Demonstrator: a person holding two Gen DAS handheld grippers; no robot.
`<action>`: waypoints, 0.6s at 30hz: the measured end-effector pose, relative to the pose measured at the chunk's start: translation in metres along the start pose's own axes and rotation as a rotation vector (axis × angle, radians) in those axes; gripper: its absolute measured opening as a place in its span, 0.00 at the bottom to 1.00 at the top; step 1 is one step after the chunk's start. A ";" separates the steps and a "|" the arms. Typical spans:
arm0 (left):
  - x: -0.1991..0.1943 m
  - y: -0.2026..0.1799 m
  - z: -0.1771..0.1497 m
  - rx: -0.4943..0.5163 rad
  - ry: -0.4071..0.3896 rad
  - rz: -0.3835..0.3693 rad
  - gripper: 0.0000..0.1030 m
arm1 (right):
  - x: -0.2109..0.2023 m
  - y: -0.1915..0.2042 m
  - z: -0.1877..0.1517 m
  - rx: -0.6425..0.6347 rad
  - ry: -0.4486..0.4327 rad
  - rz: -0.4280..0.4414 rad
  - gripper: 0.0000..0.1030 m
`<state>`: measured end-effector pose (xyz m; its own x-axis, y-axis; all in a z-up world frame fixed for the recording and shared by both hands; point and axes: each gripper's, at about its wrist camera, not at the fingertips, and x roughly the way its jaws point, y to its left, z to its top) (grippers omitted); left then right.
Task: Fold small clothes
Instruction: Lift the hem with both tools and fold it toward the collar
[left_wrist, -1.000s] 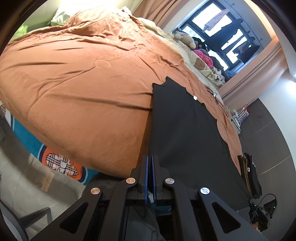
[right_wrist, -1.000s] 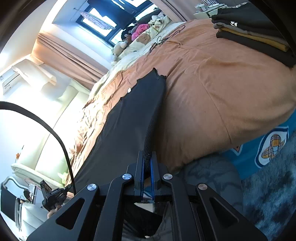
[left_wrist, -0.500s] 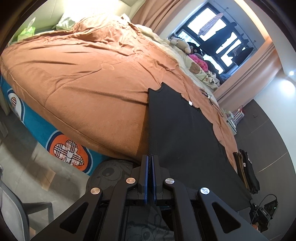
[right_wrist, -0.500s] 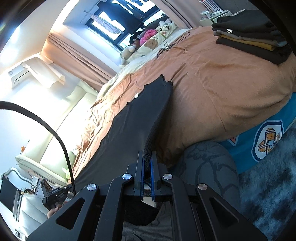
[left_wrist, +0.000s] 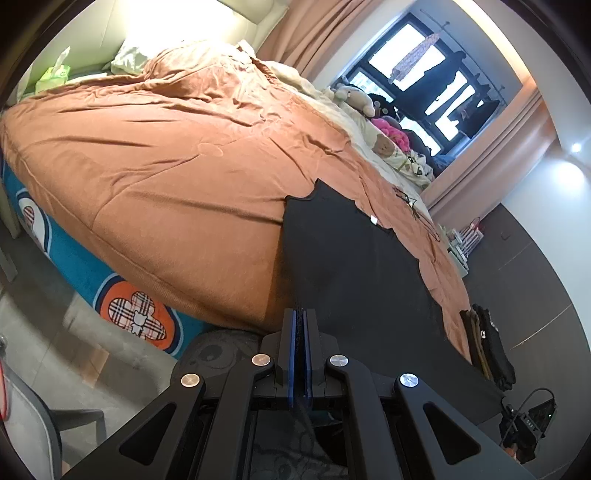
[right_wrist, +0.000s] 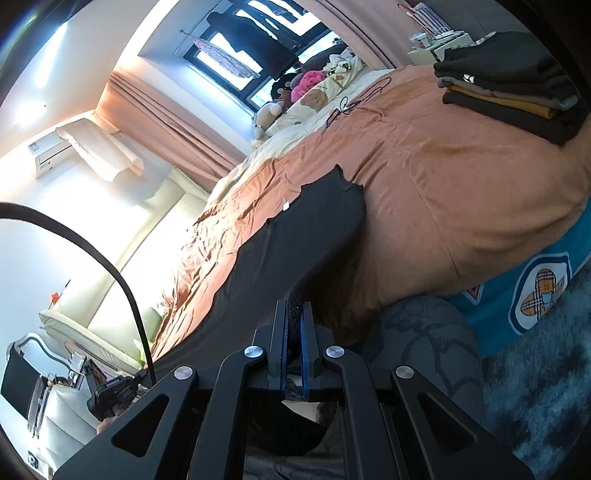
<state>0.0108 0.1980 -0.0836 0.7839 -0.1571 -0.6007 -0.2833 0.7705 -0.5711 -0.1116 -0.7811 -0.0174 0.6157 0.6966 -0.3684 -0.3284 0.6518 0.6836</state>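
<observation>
pinching black garment (left_wrist: 354, 266) edges, left fingers (left_wrist: 292, 350) and right fingers (right_wrist: 284, 347) closed.

One black garment (left_wrist: 354, 266) spread on one orange duvet (left_wrist: 177, 177). Two grippers: left gripper (left_wrist: 300, 325), right gripper (right_wrist: 294, 314). One stack of folded clothes (right_wrist: 509, 88). Plush toys (left_wrist: 365, 101) by window, several, count unclear.

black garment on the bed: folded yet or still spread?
Spread: the black garment lies flat in one layer across the orange duvet, near edge clamped by both grippers.
</observation>
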 end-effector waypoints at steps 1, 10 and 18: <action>0.001 0.000 0.002 -0.001 0.000 -0.003 0.03 | 0.003 -0.001 0.003 -0.002 0.000 -0.001 0.02; 0.024 -0.011 0.036 -0.008 -0.006 -0.018 0.03 | 0.034 0.007 0.031 -0.016 -0.020 -0.007 0.02; 0.050 -0.021 0.070 -0.032 -0.011 -0.017 0.03 | 0.073 0.009 0.061 -0.014 -0.020 -0.012 0.02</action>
<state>0.0947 0.2172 -0.0630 0.7946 -0.1634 -0.5847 -0.2869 0.7477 -0.5989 -0.0257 -0.7427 0.0000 0.6337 0.6828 -0.3636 -0.3312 0.6642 0.6701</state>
